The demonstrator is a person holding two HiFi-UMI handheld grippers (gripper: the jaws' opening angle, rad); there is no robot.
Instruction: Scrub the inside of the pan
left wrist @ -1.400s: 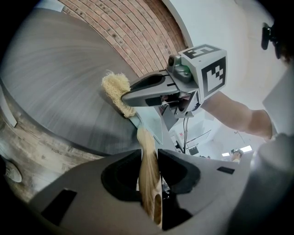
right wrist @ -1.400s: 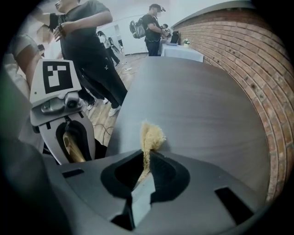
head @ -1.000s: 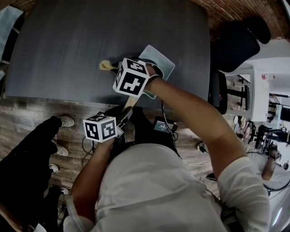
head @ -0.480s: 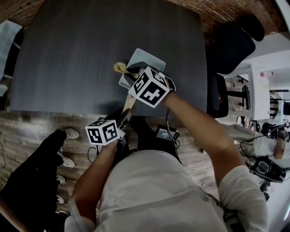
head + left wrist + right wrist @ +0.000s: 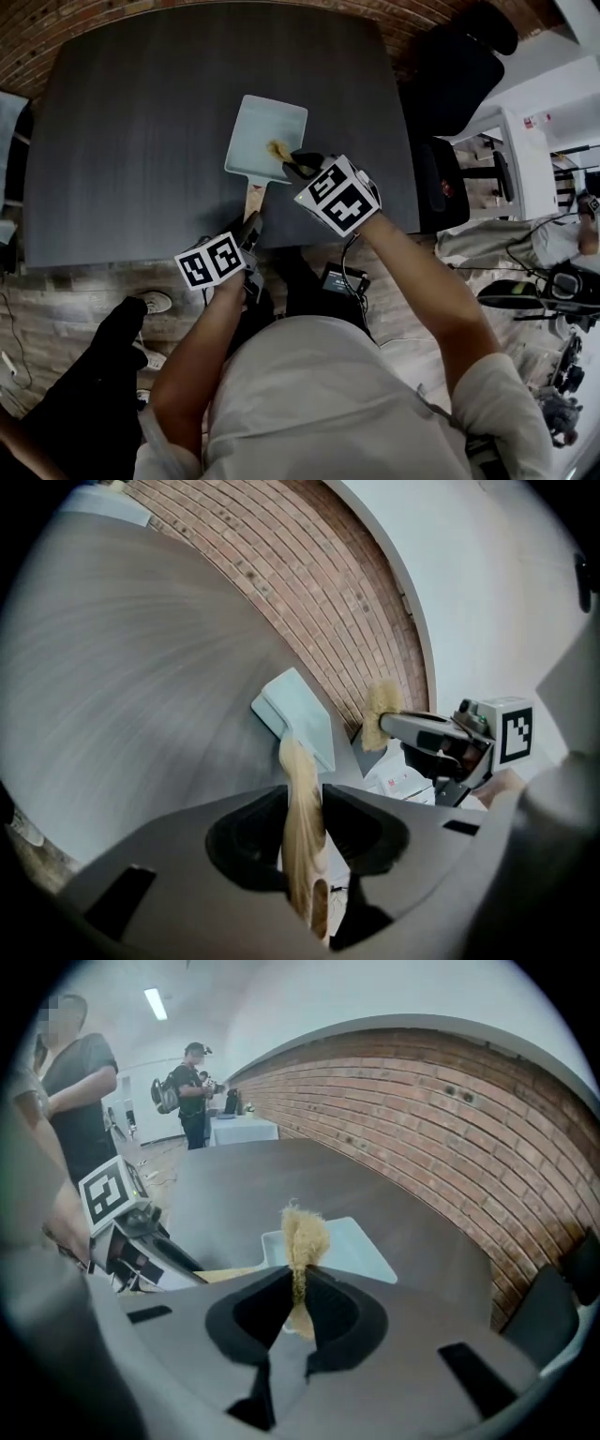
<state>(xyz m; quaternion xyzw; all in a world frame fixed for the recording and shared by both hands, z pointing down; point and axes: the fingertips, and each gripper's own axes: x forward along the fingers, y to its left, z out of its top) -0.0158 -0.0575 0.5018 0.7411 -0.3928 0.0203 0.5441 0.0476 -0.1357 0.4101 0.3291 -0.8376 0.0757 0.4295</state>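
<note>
Grey table (image 5: 122, 141), pan (image 5: 262, 131); probably chair (image 5: 450, 75) beside.

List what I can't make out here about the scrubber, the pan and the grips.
Head view: the right gripper covers where the scrubber meets the pan, so contact is unclear.
Right gripper view: its own jaws hide the scrubber's lower end.
Head view: any dirt in the pan is too small to see. The left gripper view shows the pan at a low angle, blurred.
Head view: the left gripper covers the handle's near end.
</note>
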